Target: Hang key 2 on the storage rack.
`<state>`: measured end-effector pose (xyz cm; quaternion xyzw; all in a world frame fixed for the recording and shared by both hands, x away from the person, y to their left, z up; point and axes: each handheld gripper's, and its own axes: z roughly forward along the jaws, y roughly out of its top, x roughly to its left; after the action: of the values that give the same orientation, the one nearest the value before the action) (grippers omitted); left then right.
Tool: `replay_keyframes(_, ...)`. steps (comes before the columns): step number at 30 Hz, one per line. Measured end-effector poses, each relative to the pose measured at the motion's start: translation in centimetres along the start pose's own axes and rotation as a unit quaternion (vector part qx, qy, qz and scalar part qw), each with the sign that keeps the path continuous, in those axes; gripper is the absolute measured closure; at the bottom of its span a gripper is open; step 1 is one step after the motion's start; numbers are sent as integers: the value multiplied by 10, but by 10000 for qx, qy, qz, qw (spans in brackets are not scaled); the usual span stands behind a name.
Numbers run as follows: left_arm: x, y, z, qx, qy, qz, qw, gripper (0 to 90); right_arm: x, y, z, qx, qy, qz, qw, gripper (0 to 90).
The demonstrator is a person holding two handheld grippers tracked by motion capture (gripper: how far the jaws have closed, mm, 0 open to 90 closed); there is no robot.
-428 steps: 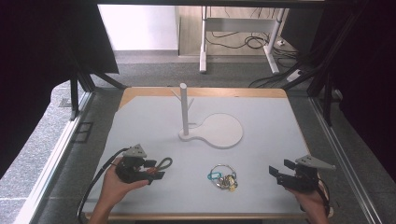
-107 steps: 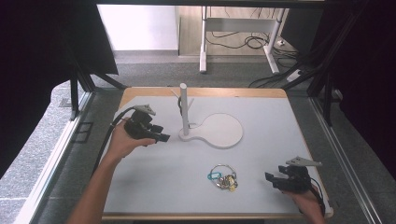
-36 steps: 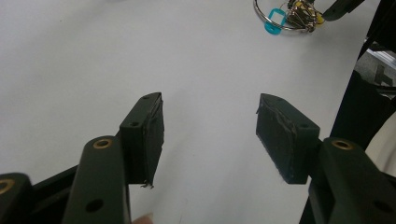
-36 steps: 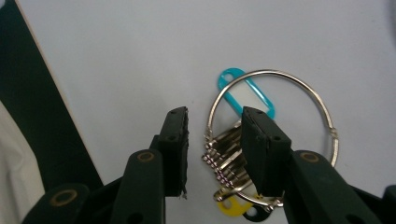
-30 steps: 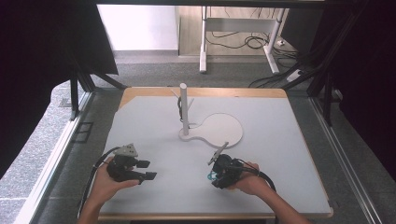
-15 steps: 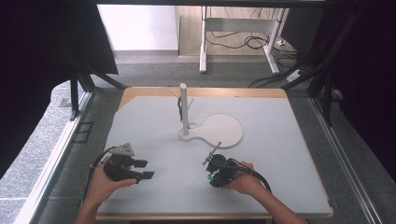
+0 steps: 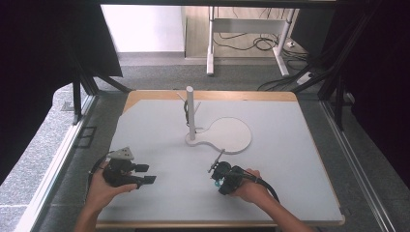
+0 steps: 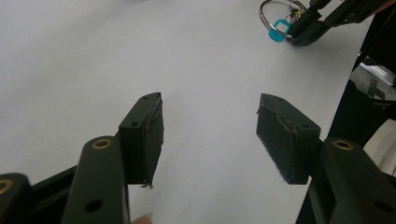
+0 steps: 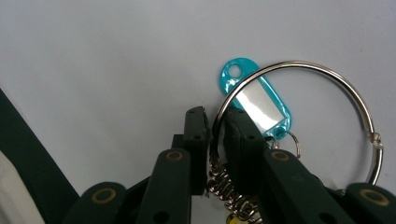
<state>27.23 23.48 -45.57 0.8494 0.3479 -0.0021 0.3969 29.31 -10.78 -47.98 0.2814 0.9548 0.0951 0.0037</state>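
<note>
In the high view the right gripper point(image 7: 218, 175), which a second ago stood open over the key ring point(image 7: 216, 182), now sits low on it at the table's point(image 7: 290, 145) near edge, short of the peg stand point(image 7: 191, 116). In the left gripper view the left gripper point(image 8: 209, 130) hangs wide open and empty over bare table. In the right gripper view the jaws have just been closing and now pinch the ring's wire beside the teal tag point(image 9: 256, 100), so I judge the ring ready to lift.

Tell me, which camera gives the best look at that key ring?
The right gripper view: the key ring and its teal tag are close and sharp between the right gripper jaws. The left gripper view shows it small, top right; the high view, a speck.
</note>
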Motion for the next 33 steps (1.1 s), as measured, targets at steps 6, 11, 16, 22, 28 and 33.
replay_keyframes(6, 1, -1, 0, -24, -1, -28, 10000, 413, -5, 0, 0, 26, 87, 98, 9999, 859)
replay_keyframes(11, 3, -2, -3, -87, 27, -89, 9999, 413, -14, 0, -1, 18, 393, 172, 9991, 867)
replay_keyframes(16, 4, -2, -4, -129, 83, -137, 9998, 414, -21, -3, -11, -288, 648, 263, 9971, 867)
replay_keyframes(22, 4, -2, -2, -117, 76, -146, 9998, 414, -31, -7, -30, -590, 873, 493, 9932, 870)
replay_keyframes(28, 4, -2, -2, -122, 65, -145, 9998, 414, -41, -7, -49, -848, 1027, 584, 9894, 874)
replay_keyframes(33, 4, -2, -2, -130, 69, -161, 9998, 414, -49, -7, -62, -917, 1078, 651, 9878, 877)
